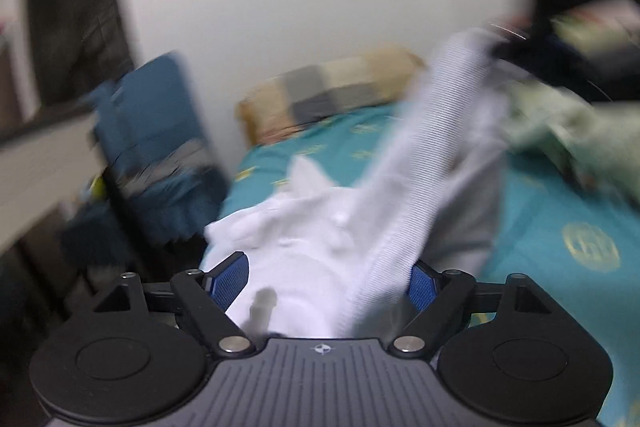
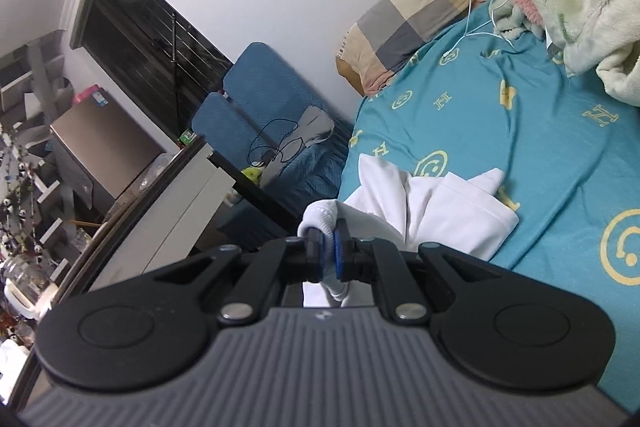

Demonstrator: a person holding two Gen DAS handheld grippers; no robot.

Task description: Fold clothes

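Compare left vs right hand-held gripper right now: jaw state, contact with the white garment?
Left hand-held gripper: jaws spread wide, the white garment lying loosely between its blue pads, not pinched. Right hand-held gripper: jaws shut on a ribbed edge of the white garment, lifting it off the teal bedsheet. The left view is motion-blurred; the right is sharp. Both have blue pads on black fingers.

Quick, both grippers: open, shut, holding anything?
Left gripper: open, white ribbed cotton garment lying loose between its jaws.
Right gripper: shut on the white garment's ribbed edge.
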